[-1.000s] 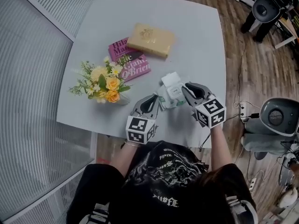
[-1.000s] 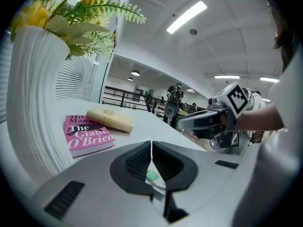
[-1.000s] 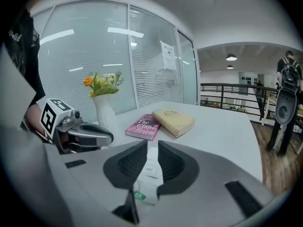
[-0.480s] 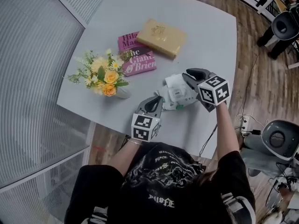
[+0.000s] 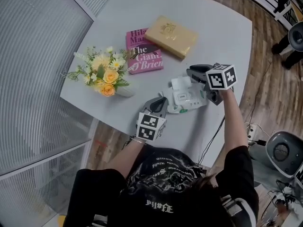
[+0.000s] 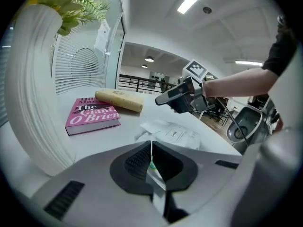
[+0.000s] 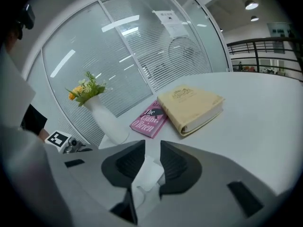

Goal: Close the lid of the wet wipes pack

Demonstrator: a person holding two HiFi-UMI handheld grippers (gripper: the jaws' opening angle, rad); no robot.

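With the wet wipes pack (image 5: 188, 100) lying near the front edge of the table (image 5: 142, 13), its end pinched tight in the left claw (image 5: 162, 104), the right claw (image 5: 193, 72) is opening around the raised lid (image 5: 180, 83), which may spring back unless pressed flat.

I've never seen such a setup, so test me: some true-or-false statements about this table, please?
The tan book lies partly on the pink book. True.
The lid of the wet wipes pack is shut. False: it is flipped open.
The left gripper pinches the pack's edge. True.
The flowers stand in a black vase. False: the vase is white.
Nothing stands between the jaws of the right gripper. False: the lid stands between them as they open.
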